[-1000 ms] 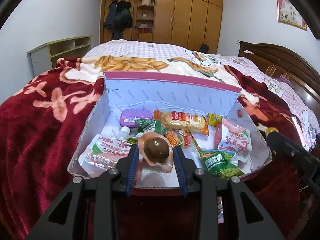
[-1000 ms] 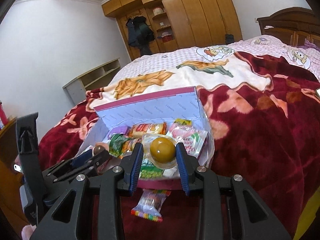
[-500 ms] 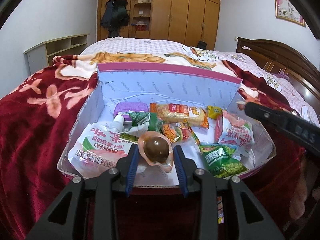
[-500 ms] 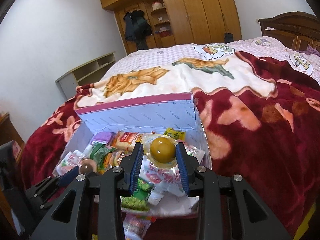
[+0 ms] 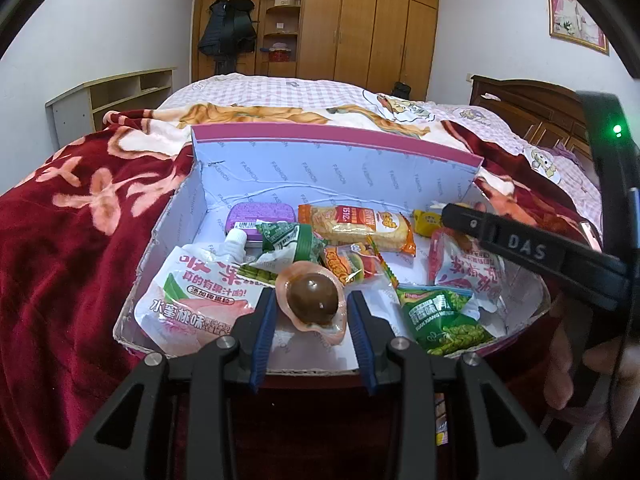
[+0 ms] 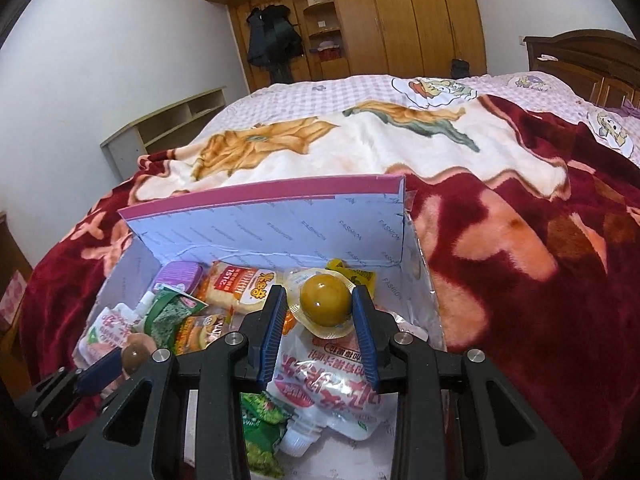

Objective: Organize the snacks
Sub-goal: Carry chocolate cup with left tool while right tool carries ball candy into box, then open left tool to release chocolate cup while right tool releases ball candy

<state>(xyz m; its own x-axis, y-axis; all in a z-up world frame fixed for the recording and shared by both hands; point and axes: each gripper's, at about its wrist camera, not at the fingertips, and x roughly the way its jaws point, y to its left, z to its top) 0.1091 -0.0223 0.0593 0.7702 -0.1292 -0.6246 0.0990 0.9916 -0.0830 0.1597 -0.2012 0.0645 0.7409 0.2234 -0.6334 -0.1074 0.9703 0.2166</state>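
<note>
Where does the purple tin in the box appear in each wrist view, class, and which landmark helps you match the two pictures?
Left wrist view: purple tin sits at the box's back wall, left of centre.
Right wrist view: purple tin lies in the back left corner.
Shared landmark: the box's pink-edged back flap.

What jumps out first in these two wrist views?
Each gripper holds a packaged egg over the open box of snacks on the red blanket: the left gripper a dark brown egg, the right gripper a yellow-brown egg. Below them lie pouches and packets, including a green pea bag.
</note>
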